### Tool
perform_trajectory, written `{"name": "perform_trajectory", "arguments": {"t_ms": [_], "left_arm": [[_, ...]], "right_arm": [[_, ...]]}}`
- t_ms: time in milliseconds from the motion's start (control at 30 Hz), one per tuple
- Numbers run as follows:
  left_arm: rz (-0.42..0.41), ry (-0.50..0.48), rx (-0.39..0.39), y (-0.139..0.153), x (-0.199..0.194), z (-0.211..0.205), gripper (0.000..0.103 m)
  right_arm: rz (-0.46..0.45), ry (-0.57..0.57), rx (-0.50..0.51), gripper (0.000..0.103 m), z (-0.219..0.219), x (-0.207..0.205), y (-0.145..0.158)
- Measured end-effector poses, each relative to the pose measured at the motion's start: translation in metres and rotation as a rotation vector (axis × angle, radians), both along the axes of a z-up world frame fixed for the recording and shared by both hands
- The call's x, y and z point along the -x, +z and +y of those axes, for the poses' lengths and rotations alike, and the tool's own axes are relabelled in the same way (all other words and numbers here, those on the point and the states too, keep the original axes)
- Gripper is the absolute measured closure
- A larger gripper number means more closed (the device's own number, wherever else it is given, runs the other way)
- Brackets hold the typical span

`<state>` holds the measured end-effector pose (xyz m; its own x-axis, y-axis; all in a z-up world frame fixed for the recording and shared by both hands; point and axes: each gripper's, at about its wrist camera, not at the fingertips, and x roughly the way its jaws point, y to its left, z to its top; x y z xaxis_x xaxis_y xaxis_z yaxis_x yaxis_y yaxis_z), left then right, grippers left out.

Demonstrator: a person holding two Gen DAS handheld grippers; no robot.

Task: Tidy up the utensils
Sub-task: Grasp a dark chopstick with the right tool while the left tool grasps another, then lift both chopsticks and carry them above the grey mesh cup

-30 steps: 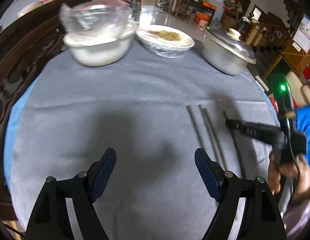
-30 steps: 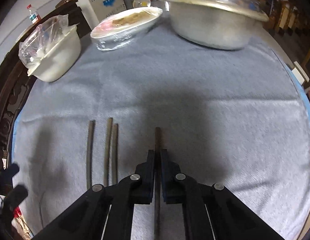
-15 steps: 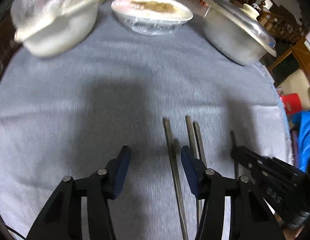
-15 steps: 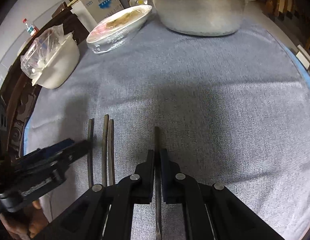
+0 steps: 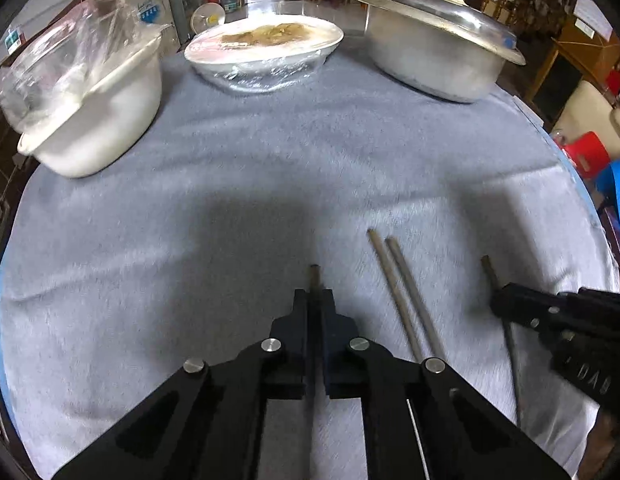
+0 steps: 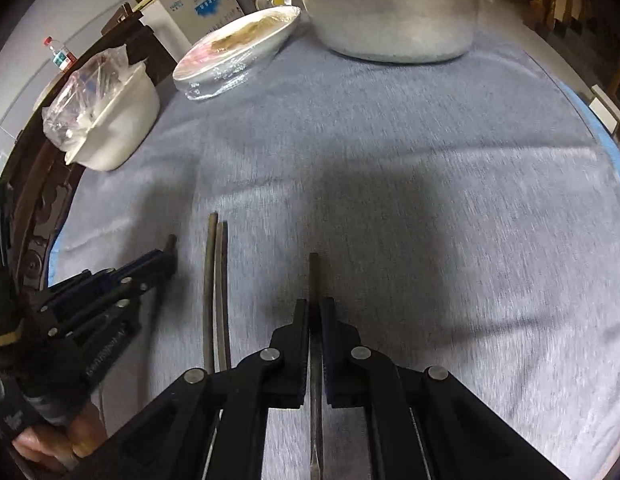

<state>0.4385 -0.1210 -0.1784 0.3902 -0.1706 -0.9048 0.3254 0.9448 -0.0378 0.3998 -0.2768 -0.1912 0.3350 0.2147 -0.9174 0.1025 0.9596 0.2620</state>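
Chopsticks, four thin dark metal ones, lay on my grey cloth-covered round table (image 5: 269, 184). I had the left gripper (image 5: 314, 300) pinching one chopstick (image 5: 314, 274) and the right gripper (image 6: 314, 308) clamped on another (image 6: 313, 276), at three o'clock of it. Between them a loose pair (image 5: 406, 300) lay side by side, touching.

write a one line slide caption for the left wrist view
Left gripper shut on one chopstick on the grey cloth, a loose pair beside it, right gripper gripping a fourth.
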Motion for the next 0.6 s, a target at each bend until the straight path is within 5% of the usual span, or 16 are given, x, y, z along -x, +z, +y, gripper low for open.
{"name": "perform_trajectory", "arguments": {"t_ms": [167, 367, 600], "left_arm": [[-0.001, 0.036, 0.076, 0.010, 0.026, 0.038, 0.098], [-0.124, 0.111, 0.149, 0.052, 0.082, 0.090, 0.098], [-0.319, 0.212, 0.212, 0.105, 0.164, 0.142, 0.098]], "right_arm": [[-0.045, -0.040, -0.042, 0.097, -0.017, 0.038, 0.003], [-0.200, -0.117, -0.105, 0.097, -0.040, 0.102, 0.041], [-0.444, -0.164, -0.057, 0.097, -0.034, 0.190, 0.108]]}}
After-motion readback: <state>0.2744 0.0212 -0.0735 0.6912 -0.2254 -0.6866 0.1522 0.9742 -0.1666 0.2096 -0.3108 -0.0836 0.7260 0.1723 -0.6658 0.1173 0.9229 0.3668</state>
